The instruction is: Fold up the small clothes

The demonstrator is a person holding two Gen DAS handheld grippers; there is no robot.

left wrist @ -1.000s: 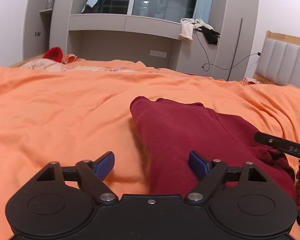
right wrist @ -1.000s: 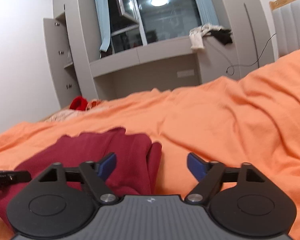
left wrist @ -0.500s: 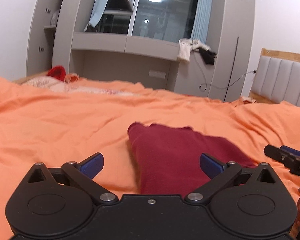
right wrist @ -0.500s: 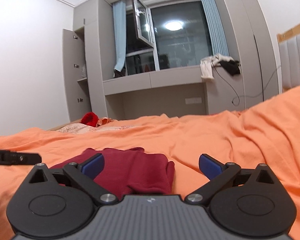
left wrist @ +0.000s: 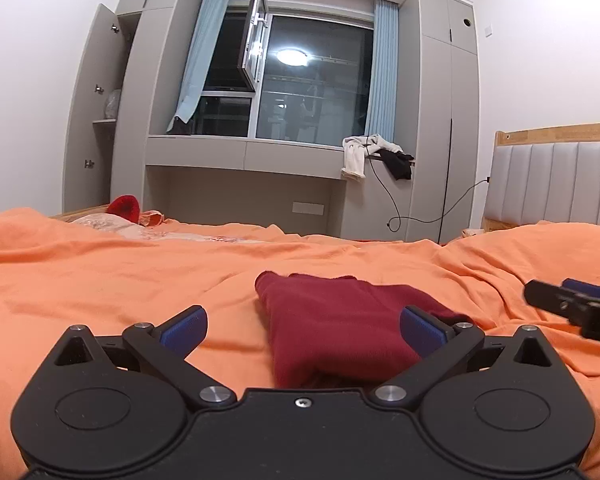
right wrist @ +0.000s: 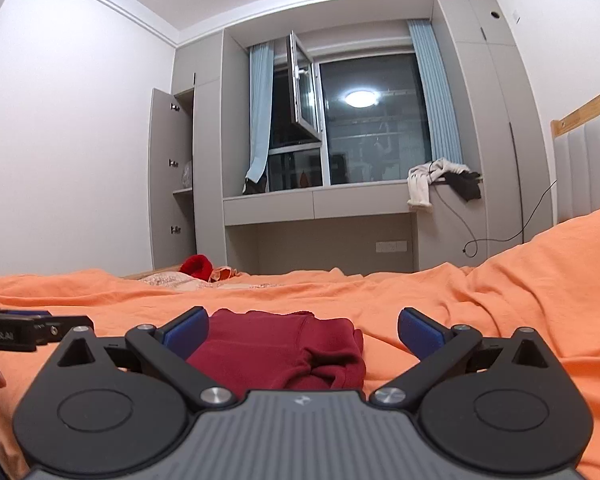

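A dark red garment [left wrist: 340, 324] lies folded on the orange bedsheet [left wrist: 120, 280]. It also shows in the right wrist view [right wrist: 276, 352]. My left gripper [left wrist: 302, 326] is open and empty, low over the near edge of the garment. My right gripper [right wrist: 303, 330] is open and empty, just in front of the garment's right part. The right gripper shows at the right edge of the left wrist view [left wrist: 572, 304]. The left gripper shows at the left edge of the right wrist view [right wrist: 28, 330].
A red item [left wrist: 124, 208] and pale clothes [left wrist: 112, 226] lie at the far left of the bed. A padded headboard [left wrist: 552, 184] stands at the right. Grey cabinets and a window ledge [left wrist: 244, 156] with draped clothes [left wrist: 376, 156] stand behind the bed.
Both grippers have pulled back and tilted up from the garment, and their jaws have opened wider. The garment lies still on the bed.
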